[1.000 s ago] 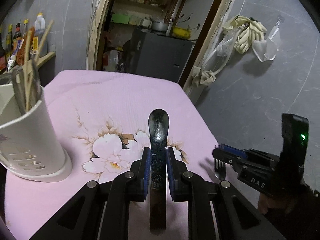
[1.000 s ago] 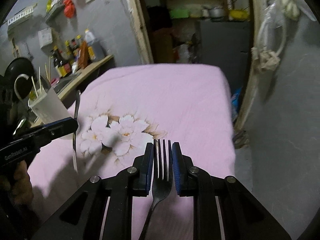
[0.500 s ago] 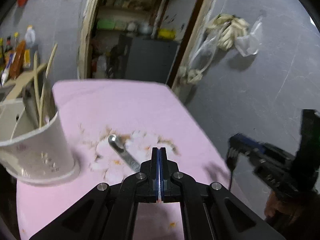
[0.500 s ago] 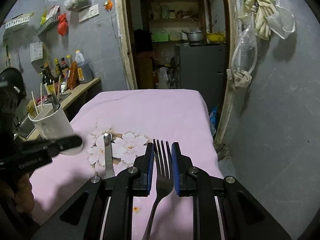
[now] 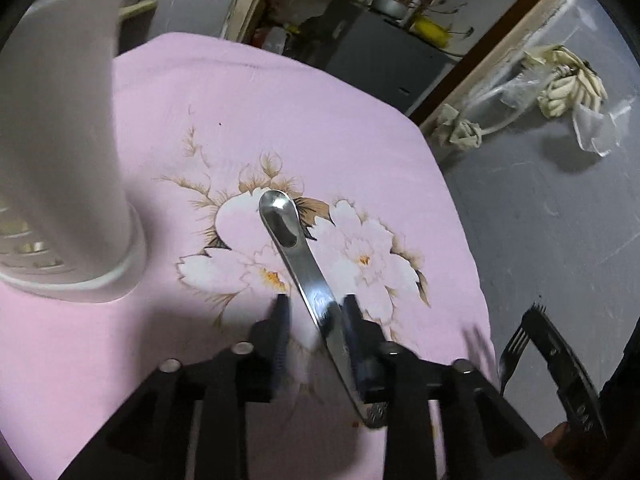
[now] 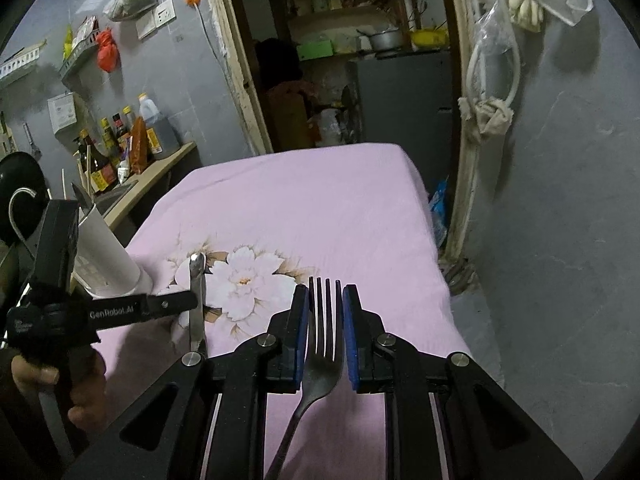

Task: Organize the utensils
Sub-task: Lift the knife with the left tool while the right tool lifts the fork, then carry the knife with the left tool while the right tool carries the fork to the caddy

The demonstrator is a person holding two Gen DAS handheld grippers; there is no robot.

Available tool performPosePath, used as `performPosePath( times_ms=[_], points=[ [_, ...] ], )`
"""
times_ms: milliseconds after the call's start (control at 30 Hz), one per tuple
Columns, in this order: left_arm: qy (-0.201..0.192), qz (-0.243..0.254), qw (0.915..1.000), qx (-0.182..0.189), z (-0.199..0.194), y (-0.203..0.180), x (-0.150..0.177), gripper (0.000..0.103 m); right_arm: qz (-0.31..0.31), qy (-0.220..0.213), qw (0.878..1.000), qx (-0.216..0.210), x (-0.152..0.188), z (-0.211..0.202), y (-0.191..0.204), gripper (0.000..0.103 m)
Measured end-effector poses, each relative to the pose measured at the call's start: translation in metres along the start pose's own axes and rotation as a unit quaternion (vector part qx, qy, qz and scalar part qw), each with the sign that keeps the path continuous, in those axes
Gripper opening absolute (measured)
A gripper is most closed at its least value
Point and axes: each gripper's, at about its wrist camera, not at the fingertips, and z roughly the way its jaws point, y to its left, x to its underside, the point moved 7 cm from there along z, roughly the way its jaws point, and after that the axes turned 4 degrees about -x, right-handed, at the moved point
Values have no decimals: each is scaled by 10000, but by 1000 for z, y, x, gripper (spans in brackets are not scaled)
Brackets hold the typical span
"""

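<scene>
A steel spoon [image 5: 304, 276] lies on the pink flowered cloth [image 5: 320, 120], bowl pointing away. My left gripper [image 5: 316, 312] is open with its fingers on either side of the spoon's handle, low over the cloth. The spoon [image 6: 197, 300] and left gripper [image 6: 176, 304] also show in the right wrist view. My right gripper [image 6: 325, 328] is shut on a dark fork [image 6: 324, 344], tines forward, held above the table's near right part. The fork [image 5: 514, 350] shows at the right in the left wrist view. A white utensil holder [image 5: 56, 160] stands at the left.
The holder [image 6: 104, 256] has chopsticks in it. A counter with sauce bottles [image 6: 132, 136] lies left of the table. A doorway with a dark cabinet [image 6: 400, 100] is behind the table. The grey wall and floor lie close on the right.
The spoon left my left gripper and lay on the cloth while the gripper was shut and empty. Now the left gripper has opened and dropped around the spoon's handle. The right gripper still holds the fork.
</scene>
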Motion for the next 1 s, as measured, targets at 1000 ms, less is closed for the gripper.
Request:
performPosePath(
  times_ms=[1000],
  points=[
    [-737,810,9938,180,-64,-38,2,13,-65,-525,9986,-72,-14,-44,26,2]
  ],
)
